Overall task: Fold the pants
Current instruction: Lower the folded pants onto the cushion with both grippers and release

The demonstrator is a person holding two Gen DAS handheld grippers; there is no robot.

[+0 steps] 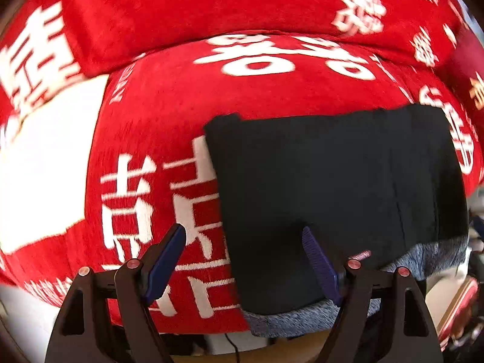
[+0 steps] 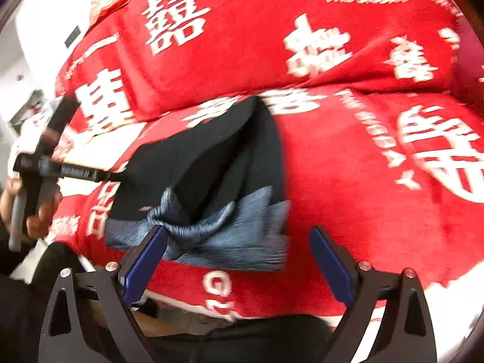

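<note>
Both views ride on hand-held grippers, looking forward along the fingers, close above a red plush blanket with white characters [image 1: 169, 121]. The left wrist view looks steeply down; the right wrist view slants lower. Both share the folded black pants with a grey waistband [image 1: 332, 175] [image 2: 196, 163] on the blanket.

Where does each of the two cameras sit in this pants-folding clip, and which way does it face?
Left wrist: sits on the left gripper, looking steeply down at the black pants on the red blanket; its own two blue-padded fingers show, apart, nothing between them.
Right wrist: sits on the right gripper, looking slantwise down at the pants' grey waistband; its open fingers show, plus the person's left hand at the left edge.
Shared: both see the pants, the waistband and the blanket.
</note>
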